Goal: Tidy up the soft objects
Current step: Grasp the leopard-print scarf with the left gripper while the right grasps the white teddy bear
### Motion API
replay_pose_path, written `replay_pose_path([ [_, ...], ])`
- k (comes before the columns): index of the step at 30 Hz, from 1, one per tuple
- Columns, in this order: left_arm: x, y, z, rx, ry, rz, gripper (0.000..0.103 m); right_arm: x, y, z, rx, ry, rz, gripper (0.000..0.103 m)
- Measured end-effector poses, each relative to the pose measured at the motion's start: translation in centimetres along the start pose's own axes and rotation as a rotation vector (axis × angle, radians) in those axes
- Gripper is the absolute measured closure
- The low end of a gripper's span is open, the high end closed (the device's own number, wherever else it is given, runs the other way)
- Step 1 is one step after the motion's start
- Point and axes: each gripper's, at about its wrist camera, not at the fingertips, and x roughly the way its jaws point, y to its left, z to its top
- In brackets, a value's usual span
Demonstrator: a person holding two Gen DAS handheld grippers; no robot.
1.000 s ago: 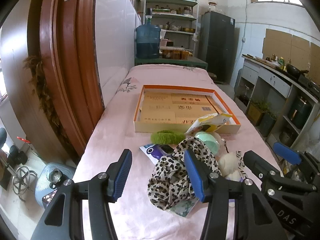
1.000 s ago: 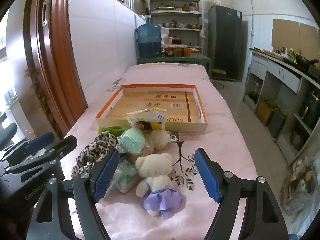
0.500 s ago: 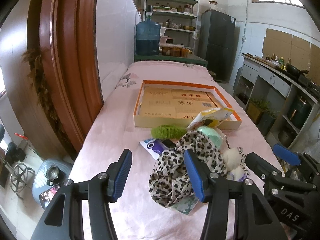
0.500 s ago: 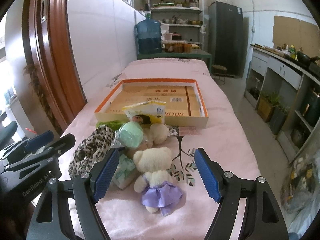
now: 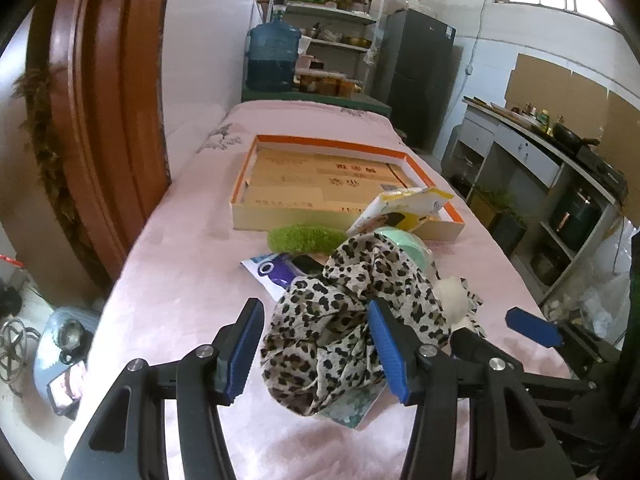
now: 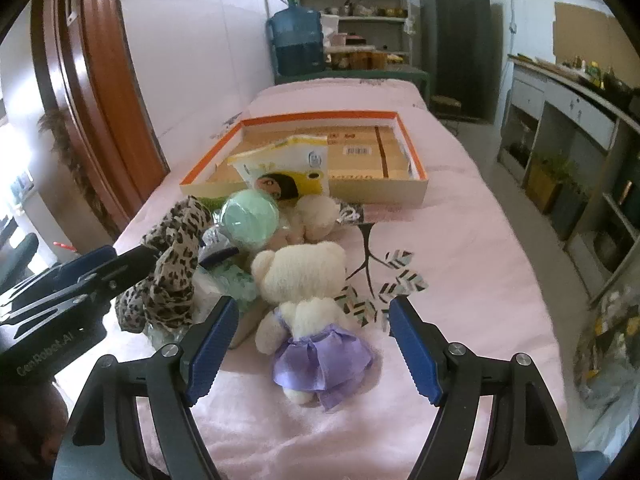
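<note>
Soft daylight, fisheye-warped, dark corners

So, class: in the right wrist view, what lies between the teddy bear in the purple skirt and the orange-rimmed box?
Between the teddy bear and the box: a smaller cream plush, with a yellow packet leaning on the box's near wall.

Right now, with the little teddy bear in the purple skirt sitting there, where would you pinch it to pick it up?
Probably across the teddy bear's cream body, just above the purple skirt. It sits upright with its back to the open right gripper, so coming down from behind puts one finger on each flank. The head is wider, and the skirt is loose cloth that could slip.
</note>
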Motion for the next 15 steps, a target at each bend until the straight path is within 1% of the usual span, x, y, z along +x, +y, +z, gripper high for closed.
replay_pose_path([
  [2,0.6,0.1,-0.1,-0.008,0.014,-0.013,0.058,0.6,-0.1,-0.1,0.011,0.014,0.012,0.024],
  [4,1.0,0.3,-0.2,-0.025,0.029,-0.027,0.071,1.3,-0.3,-0.3,0.023,0.032,0.023,0.024],
  [7,1.3,0.9,-0.6,-0.077,0.044,-0.069,0.081,2.1,-0.6,-0.4,0.041,0.053,0.040,0.024],
  [9,1.5,1.0,-0.7,-0.083,0.043,-0.075,0.085,2.5,-0.8,-0.5,0.054,0.062,0.056,0.025],
  [10,1.5,1.0,-0.7,-0.079,0.039,-0.074,0.087,2.7,-0.9,-0.6,0.060,0.065,0.062,0.027],
  [12,1.5,1.0,-0.8,-0.074,0.034,-0.074,0.089,2.9,-0.9,-0.7,0.065,0.073,0.069,0.047],
  [15,1.5,1.0,-0.8,-0.073,0.032,-0.079,0.092,3.4,-1.1,-1.0,0.077,0.092,0.097,0.054],
])
